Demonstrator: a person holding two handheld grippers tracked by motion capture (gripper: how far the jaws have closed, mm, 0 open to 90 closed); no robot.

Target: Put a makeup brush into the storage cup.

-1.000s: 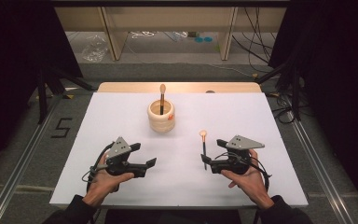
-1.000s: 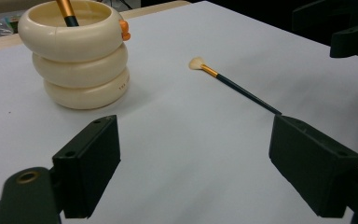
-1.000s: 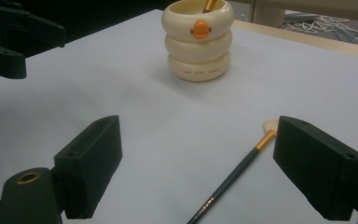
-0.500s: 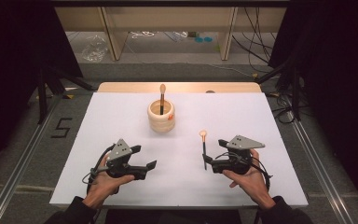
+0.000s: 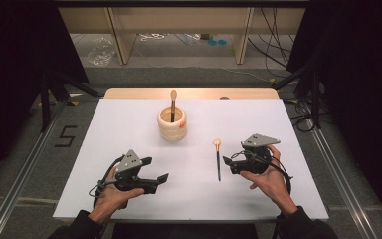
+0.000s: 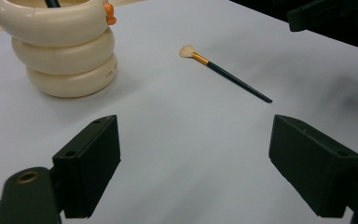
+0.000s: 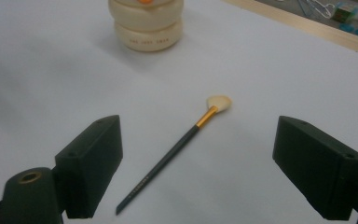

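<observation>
white table [image 5: 129,124], brush [image 7: 177,149] between open right jaws

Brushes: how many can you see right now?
2. One brush lies flat on the white table, left of the right tongs. The other stands upright in the cream holder; more could be hidden inside.

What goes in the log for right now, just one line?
left gripper: open, empty | right gripper: open, beside brush | brush: flat on table | holder: one brush inside
</observation>
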